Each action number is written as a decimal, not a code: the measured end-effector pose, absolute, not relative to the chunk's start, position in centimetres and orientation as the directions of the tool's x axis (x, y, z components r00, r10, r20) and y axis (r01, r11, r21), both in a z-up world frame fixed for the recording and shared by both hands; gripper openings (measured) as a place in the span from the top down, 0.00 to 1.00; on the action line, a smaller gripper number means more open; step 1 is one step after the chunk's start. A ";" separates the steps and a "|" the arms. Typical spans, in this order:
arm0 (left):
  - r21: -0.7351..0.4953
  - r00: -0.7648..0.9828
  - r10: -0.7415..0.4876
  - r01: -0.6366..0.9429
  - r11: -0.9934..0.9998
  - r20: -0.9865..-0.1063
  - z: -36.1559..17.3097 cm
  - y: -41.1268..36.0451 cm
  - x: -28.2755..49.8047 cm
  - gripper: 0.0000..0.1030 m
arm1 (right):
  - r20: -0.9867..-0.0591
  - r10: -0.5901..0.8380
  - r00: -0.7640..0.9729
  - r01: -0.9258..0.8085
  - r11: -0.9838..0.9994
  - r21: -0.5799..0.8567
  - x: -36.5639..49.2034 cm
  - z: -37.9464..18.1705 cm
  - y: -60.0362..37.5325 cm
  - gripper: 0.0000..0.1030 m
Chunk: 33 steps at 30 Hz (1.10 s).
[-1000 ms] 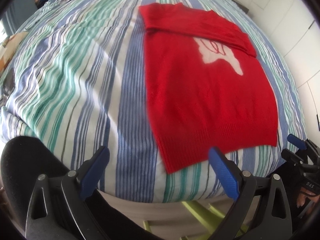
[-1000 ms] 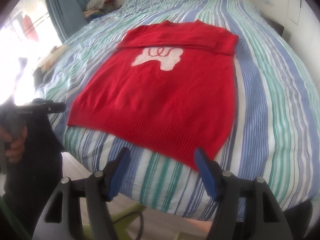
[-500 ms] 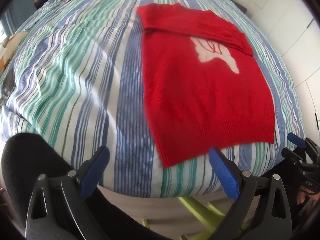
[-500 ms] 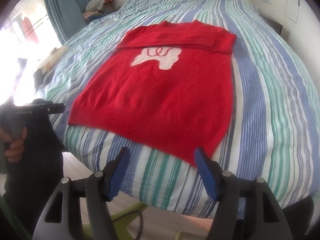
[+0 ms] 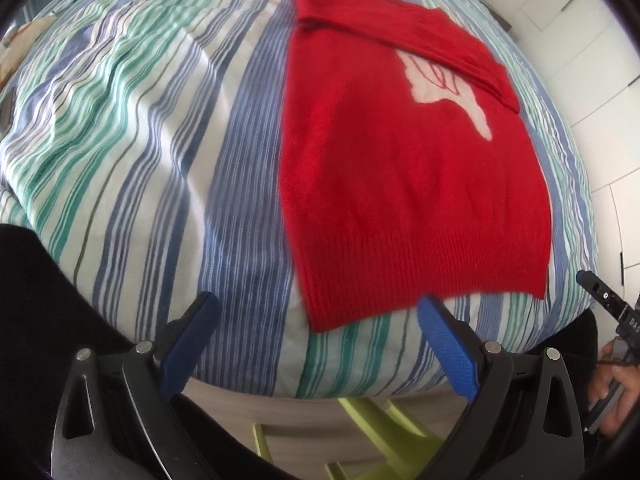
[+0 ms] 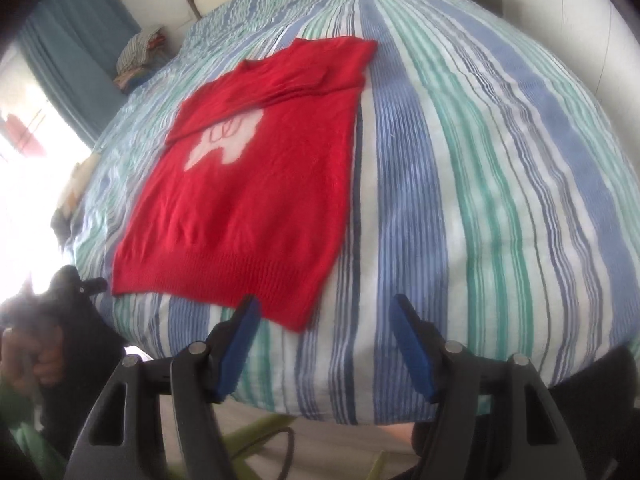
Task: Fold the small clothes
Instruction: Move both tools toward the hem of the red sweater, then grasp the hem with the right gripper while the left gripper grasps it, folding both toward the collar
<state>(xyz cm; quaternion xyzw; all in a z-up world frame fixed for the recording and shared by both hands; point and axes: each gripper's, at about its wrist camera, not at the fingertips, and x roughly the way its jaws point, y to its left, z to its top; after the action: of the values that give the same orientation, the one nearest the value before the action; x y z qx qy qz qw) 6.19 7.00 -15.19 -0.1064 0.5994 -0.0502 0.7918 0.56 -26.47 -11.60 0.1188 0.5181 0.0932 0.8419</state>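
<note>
Red knit, a small sweater [image 5: 404,168] lies flat on the bed [image 5: 160,128], which is covered in blue, green and white stripes. A white motif [image 6: 226,140] shows on the sweater's chest, and both sleeves are folded across the top, over the motif's upper edge. The ribbed hem runs close to the near edge of the bed.

In the left wrist view the left tool [image 5: 316,338] hangs over the bed's near edge with its blue pads wide apart and nothing between them. The hem's nearest corner sits just past the gap, closer to the right-hand pad, not touching it.

In the right wrist view the right tool [image 6: 324,346] is likewise parted, moderately wide, and holds nothing. The sweater's other hem corner lies just beyond its left-hand pad, with striped cover alone in the gap.

Each view catches the other tool at its edge, gripped by a hand [image 5: 618,390]. A heap of folded cloth [image 6: 140,54] sits at the bed's far corner by a blue curtain [image 6: 68,52].
</note>
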 end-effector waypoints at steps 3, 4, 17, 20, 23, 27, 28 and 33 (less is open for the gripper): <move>-0.245 0.269 -0.222 -0.055 0.968 -0.937 -15.9 6.7 6.6 0.06 | -0.828 0.374 0.417 -0.016 0.914 0.405 2.0 -12.9 -25.5 0.36; -0.254 0.266 -0.232 -0.053 0.966 -0.936 -16.0 6.6 6.6 0.13 | -0.837 0.385 0.390 -0.009 0.910 0.414 2.4 -13.7 -25.0 0.36; -0.398 0.246 -0.367 -0.091 0.913 -0.897 -16.6 7.3 6.7 0.97 | -0.832 0.458 0.313 0.130 0.847 0.516 3.6 -18.8 -25.3 0.96; -0.462 0.312 -0.415 -0.092 0.882 -0.855 -14.6 8.1 6.4 0.97 | -0.826 0.443 0.349 0.100 0.859 0.503 3.3 -16.8 -25.8 0.96; -0.549 0.389 -0.474 -0.102 0.830 -0.790 -12.2 9.2 7.6 0.98 | -0.788 0.460 0.409 0.080 0.842 0.533 3.4 -14.4 -26.4 0.96; -0.593 0.495 -0.488 -0.070 0.802 -0.719 -9.0 10.1 13.4 0.98 | -0.721 0.463 0.516 0.031 0.831 0.556 6.8 -11.1 -26.7 0.96; -0.599 0.518 -0.490 -0.054 0.799 -0.701 -8.5 10.2 15.4 0.98 | -0.709 0.458 0.537 0.019 0.833 0.553 8.5 -10.3 -26.8 0.96; -0.565 0.579 -0.447 -0.028 0.825 -0.682 -8.4 9.9 27.9 0.98 | -0.689 0.384 0.615 -0.009 0.877 0.481 19.7 -7.9 -26.9 0.96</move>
<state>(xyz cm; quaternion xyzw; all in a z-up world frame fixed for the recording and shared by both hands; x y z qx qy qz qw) 27.92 9.92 -8.35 -0.2690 0.4417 -0.1235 0.8469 19.65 -26.88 -7.85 0.2213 0.4242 0.1129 0.8708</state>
